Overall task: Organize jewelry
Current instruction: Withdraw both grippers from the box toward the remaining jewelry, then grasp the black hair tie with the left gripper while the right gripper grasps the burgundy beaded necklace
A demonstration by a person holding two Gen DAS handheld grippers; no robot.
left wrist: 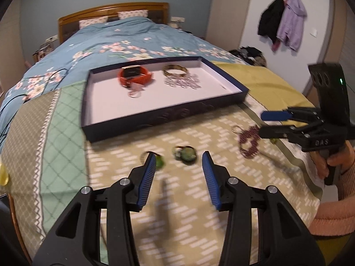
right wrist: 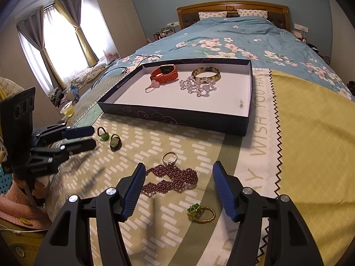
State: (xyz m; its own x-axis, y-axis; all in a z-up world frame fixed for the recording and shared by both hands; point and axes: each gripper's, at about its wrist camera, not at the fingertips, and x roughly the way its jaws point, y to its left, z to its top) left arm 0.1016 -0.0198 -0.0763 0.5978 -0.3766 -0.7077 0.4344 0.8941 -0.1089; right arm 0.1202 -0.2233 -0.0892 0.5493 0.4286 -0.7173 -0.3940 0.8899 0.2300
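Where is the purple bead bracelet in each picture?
Left wrist view: purple bead bracelet at the right, by the right gripper.
Right wrist view: purple bead bracelet low in the middle, between the blue fingers.
Shared landmark: the dark tray.

We read "WISH YOU HAVE" in grey capitals running along the white band of the bed cover (right wrist: pixel 261 119), beside the zigzag edge; nearer us the same band shows partial letters, something like "Y" and "ED", cut off by our view. On the black body of the right gripper (left wrist: pixel 275 122) we read raised letters "DAS". The mark on the tray's wall (right wrist: pixel 177 116) is too small to read.
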